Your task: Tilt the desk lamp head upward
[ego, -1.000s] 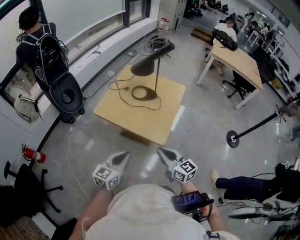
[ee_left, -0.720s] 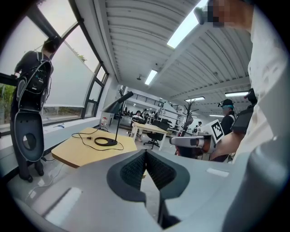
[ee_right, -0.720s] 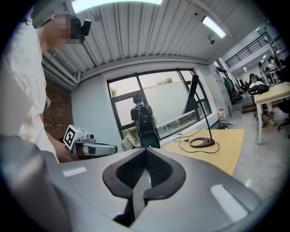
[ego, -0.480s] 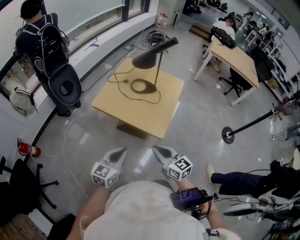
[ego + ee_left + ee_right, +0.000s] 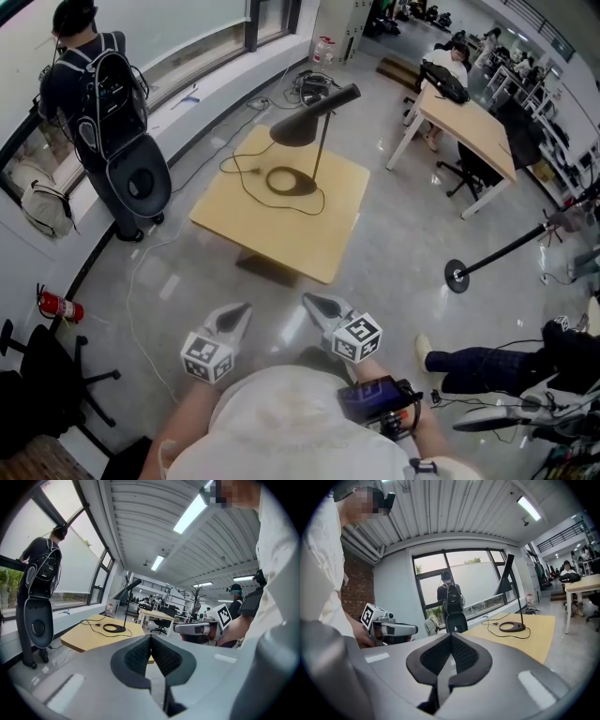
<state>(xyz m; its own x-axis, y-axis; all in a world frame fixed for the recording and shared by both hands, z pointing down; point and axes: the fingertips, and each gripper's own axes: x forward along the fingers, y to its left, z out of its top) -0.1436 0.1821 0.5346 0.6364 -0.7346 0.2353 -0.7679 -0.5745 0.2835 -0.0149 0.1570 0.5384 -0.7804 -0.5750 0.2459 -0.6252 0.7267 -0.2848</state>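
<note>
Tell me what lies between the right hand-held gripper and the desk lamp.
Head view: a strip of floor, then the near half of the table, bare except the cord of the desk lamp.

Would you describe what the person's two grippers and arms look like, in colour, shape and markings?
Both the left gripper and the right gripper are light grey and taper to a point, with dark ribbed pads. Each carries a white cube with black square markers. The person wears a white top.
</note>
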